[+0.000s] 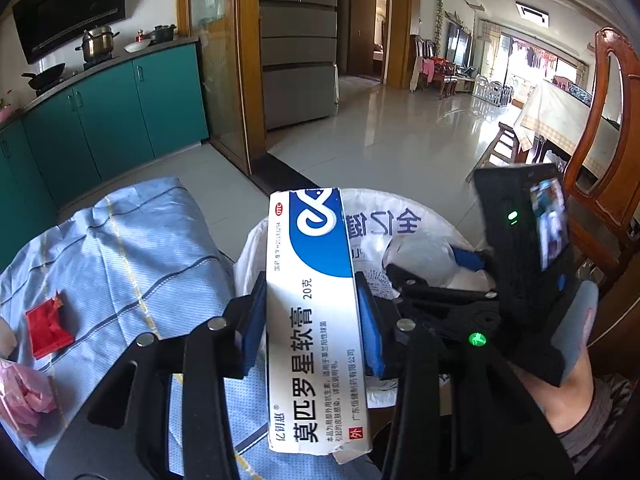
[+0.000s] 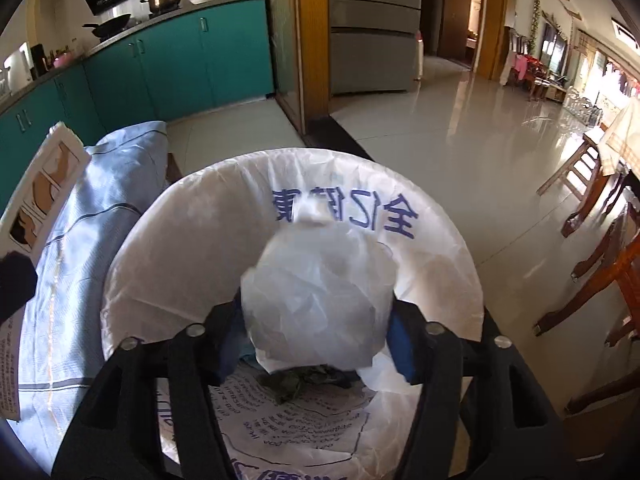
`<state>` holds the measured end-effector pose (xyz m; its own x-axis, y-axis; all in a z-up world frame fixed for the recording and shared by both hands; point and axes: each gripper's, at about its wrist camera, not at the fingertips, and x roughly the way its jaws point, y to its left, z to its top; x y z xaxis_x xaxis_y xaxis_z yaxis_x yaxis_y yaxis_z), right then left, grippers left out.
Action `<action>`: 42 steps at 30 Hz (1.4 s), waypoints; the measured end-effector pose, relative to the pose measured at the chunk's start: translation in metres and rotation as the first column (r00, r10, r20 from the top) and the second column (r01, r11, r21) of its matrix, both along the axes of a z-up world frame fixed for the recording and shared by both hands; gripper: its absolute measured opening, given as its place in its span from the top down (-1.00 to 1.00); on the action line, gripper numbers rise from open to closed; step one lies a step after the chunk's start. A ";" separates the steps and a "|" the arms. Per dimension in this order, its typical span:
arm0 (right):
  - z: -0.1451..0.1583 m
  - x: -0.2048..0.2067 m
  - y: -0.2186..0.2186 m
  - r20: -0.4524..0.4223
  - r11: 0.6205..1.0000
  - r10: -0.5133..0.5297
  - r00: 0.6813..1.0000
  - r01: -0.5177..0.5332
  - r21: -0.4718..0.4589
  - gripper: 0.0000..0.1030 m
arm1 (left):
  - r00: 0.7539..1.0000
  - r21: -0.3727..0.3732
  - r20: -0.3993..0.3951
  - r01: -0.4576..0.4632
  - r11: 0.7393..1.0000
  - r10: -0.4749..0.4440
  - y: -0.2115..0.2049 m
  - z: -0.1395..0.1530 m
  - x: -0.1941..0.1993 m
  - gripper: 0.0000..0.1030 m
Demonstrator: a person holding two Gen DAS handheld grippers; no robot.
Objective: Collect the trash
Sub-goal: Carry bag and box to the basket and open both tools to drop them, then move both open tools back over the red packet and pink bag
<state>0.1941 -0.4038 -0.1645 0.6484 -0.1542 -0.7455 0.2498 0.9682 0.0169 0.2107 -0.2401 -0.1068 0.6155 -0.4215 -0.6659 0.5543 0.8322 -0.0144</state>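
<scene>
Two grippers are shown over the lined bin (image 2: 460, 280); the left gripper (image 1: 312, 312) is clamped across a light, crushable ointment box (image 1: 312, 320) at mid-length. The right gripper (image 2: 316, 320) is pinched on a soft, probably near-weightless crumpled plastic bag (image 2: 316, 292); held at its bulk.

Ointment box (image 1: 316, 320): long white and blue carton with Chinese print, torn at its near end, standing lengthwise just beside the bin's rim.
Crumpled plastic (image 2: 320, 300): whitish translucent wad, above the bin's opening.
Bin (image 2: 168, 248): round, lined with a white bag bearing blue characters; dark scraps inside.
Red wrapper (image 1: 48, 328): flat on the striped cloth, well left of the bin.
Pink bag (image 1: 24, 396): crumpled, near the red wrapper.
</scene>
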 end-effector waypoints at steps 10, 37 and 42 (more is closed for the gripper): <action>0.023 -0.035 -0.049 0.173 0.939 -0.342 0.924 0.327 0.109 -0.67 | 0.996 0.053 -0.071 0.058 0.997 -0.054 -0.027 -0.031 0.012 -0.42; 0.073 0.077 0.215 0.192 0.888 0.438 0.878 -0.455 0.059 -0.76 | 0.717 0.148 0.150 -0.697 0.701 0.681 0.314 0.015 -0.063 -0.66; 0.071 0.106 0.305 0.160 0.788 0.597 0.786 -0.612 0.067 -0.76 | 0.660 0.148 0.124 -0.751 0.644 0.741 0.352 0.012 -0.075 -0.66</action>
